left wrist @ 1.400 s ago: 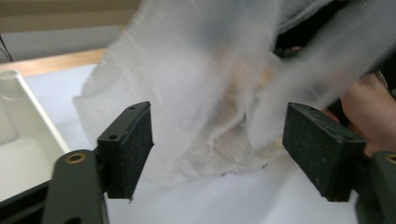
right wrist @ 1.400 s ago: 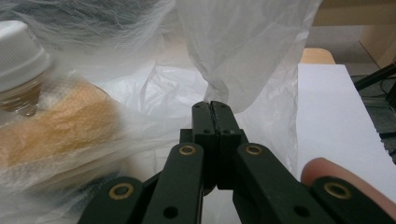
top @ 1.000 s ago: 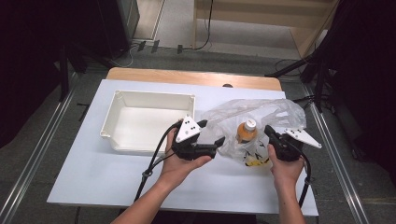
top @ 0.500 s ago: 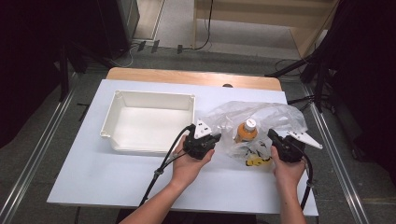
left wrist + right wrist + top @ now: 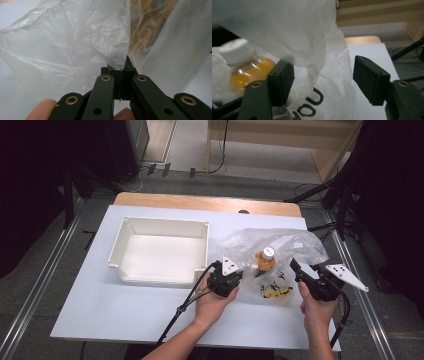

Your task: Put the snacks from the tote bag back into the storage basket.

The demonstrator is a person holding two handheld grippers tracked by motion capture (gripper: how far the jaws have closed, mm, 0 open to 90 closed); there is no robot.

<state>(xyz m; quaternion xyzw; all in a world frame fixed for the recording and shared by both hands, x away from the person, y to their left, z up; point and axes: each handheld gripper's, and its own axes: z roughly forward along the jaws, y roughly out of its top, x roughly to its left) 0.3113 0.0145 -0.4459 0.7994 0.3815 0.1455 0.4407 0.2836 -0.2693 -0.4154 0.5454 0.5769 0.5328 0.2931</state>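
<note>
A clear plastic bag [image 5: 287,245] lies crumpled on the white table [image 5: 125,310], with an orange-filled bottle [image 5: 264,261] with a white cap standing upright inside it. My left gripper [image 5: 239,274] is at the bag's left edge. In the left gripper view, the left gripper [image 5: 121,68] is shut, with the bag's film [image 5: 75,40] pinched between its jaws. My right gripper [image 5: 296,269] sits at the bag's right side. Its jaws have just been opening. They stand wide in the right gripper view [image 5: 323,77], and bag film [image 5: 294,30] hangs loose between them, beside the bottle [image 5: 247,67].
A white, empty rectangular tray [image 5: 116,251] stands to the left of the bag. Black print and a yellow patch [image 5: 276,291] show on the bag's front part. The table's wooden far edge [image 5: 200,202] runs behind. Cables trail from both grippers toward the near edge.
My left gripper came down to the bag's left edge and shut on the film. The right gripper's jaws went from shut to wide apart, letting go of the bag.
</note>
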